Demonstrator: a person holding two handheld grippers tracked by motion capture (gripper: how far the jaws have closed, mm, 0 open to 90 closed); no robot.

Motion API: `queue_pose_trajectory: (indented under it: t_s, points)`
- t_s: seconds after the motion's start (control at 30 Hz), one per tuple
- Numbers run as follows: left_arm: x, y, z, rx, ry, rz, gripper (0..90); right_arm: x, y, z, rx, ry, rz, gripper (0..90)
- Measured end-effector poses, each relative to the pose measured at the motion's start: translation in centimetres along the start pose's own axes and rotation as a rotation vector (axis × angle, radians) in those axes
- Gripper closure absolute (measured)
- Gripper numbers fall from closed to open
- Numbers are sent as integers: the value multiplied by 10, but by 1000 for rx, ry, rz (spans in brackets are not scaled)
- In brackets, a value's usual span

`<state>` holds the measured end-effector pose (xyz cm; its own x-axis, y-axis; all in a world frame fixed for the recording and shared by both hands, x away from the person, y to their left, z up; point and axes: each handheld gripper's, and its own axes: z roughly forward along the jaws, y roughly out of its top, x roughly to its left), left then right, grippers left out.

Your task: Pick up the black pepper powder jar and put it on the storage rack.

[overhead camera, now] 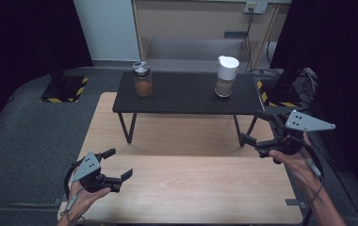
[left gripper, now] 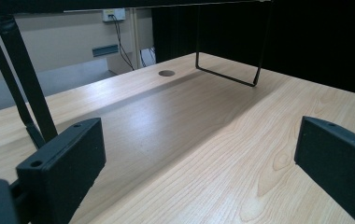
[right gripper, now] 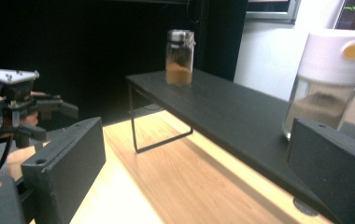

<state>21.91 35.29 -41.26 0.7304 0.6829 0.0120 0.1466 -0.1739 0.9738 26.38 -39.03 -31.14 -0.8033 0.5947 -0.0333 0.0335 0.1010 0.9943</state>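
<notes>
High view. The right tongs [overhead camera: 254,128], spread and empty, hang at the right end of the black shelf [overhead camera: 186,94] that stands on the wooden desk [overhead camera: 186,183]. Nearest to them is the white-capped jar [overhead camera: 226,76] of pale powder, upright near the shelf's right end; the steel-capped jar [overhead camera: 142,79] of orange-brown powder stands well apart at the left end. The left tongs [overhead camera: 118,165], likewise spread and empty, sit low over the desk's near left corner.

Left gripper view. Both pads [left gripper: 63,163] hover just above bare desk [left gripper: 189,130], with nothing between them.

Right gripper view. The white-capped jar [right gripper: 327,79] lies off to the right of the jaws' centre line. A sound approach would probably swing right until the glass body sits midway between the pads, keep the jaws level below the cap, and close only once they straddle it, so the jar is not pushed over.
</notes>
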Motion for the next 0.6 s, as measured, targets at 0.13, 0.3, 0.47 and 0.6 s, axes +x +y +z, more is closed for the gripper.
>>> queue_pose_trajectory:
  t_s: [0.13,0.3,0.47,0.6]
  points:
    - [0,0,0,1,-2,0,8,12,-14,-2,6,-19,-7,56]
    - [0,0,0,0,-1,3,8,20,-31,-4,39,-39,-5,53]
    - [0,0,0,2,1,3,7,25,-48,-5,73,-50,11,50]
    - [0,0,0,1,2,3,8,28,-64,-6,84,-67,36,50]
